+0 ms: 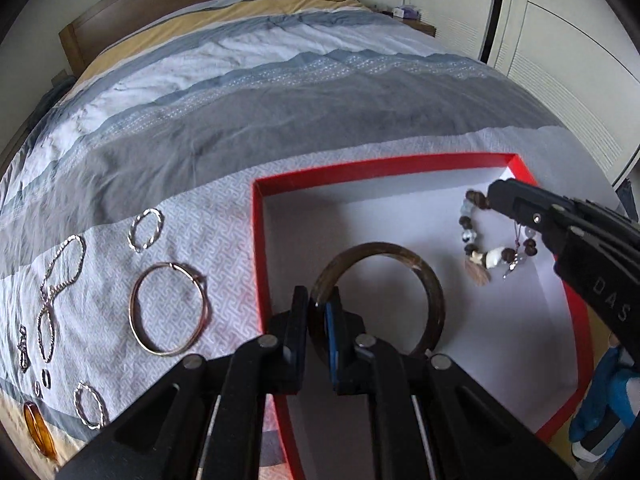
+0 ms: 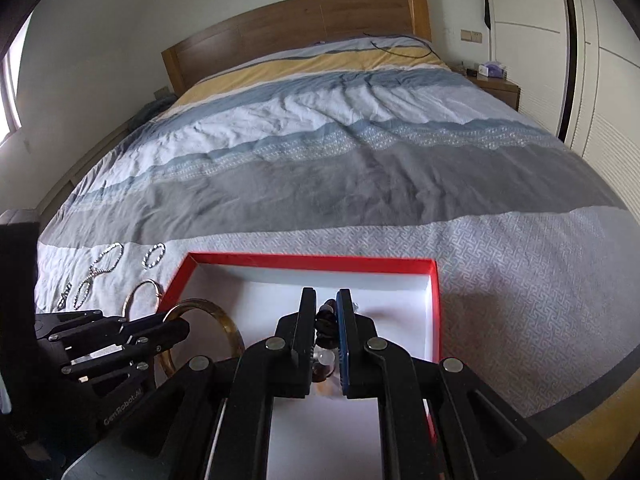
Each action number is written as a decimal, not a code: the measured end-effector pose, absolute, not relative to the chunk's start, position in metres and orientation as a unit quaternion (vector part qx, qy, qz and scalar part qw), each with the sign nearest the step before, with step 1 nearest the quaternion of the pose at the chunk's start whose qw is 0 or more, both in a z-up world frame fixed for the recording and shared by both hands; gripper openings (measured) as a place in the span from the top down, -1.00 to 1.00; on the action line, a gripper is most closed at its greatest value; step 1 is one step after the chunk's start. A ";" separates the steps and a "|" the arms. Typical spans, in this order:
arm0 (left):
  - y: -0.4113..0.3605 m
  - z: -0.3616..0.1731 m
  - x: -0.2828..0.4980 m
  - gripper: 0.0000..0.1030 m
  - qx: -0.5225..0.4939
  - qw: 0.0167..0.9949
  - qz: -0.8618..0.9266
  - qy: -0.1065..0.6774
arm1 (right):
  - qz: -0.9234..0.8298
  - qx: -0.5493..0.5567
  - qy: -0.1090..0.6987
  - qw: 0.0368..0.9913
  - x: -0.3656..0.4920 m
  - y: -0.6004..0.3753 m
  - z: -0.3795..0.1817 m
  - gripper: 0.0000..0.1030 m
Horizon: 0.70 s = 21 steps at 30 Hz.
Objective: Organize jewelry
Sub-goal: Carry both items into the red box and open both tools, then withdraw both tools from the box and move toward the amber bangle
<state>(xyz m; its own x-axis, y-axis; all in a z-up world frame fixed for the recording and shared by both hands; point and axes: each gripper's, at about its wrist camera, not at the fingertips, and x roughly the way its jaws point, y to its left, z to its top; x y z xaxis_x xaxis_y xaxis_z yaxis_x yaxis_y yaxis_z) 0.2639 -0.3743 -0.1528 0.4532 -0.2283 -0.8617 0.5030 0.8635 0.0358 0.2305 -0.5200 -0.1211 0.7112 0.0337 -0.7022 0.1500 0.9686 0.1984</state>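
A red box [image 1: 256,240] with a white inside lies on the bed, also in the right wrist view [image 2: 436,300]. My left gripper [image 1: 319,300] is shut on a dark brown bangle [image 1: 424,276] and holds it inside the box; the bangle also shows in the right wrist view [image 2: 228,320]. My right gripper [image 2: 326,300] is shut on a beaded bracelet [image 2: 326,322] over the box's right side. In the left wrist view the bracelet [image 1: 474,236] hangs from the right gripper [image 1: 494,196].
On the bedspread left of the box lie a thin gold hoop [image 1: 170,308], two twisted silver rings [image 1: 146,229] [image 1: 90,404], a silver chain [image 1: 60,280], small rings [image 1: 46,378] and an amber piece [image 1: 38,428]. Wardrobe doors [image 2: 600,80] stand at the right.
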 end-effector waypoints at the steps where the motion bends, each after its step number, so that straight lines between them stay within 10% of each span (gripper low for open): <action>1: -0.374 -0.155 0.263 0.84 0.147 0.842 -0.212 0.473 | -0.028 0.122 0.382 0.916 0.232 -0.520 -0.123 0.80; 4: -0.371 -0.157 0.260 0.83 0.145 0.846 -0.200 0.472 | -0.023 0.119 0.383 0.916 0.232 -0.519 -0.125 0.72; 7: -0.369 -0.156 0.258 0.82 0.137 0.847 -0.195 0.475 | -0.021 0.105 0.387 0.916 0.236 -0.515 -0.123 0.05; 21: -0.346 -0.086 0.227 0.44 0.115 0.860 -0.224 0.445 | -0.081 0.101 0.328 0.936 0.166 -0.530 -0.045 0.00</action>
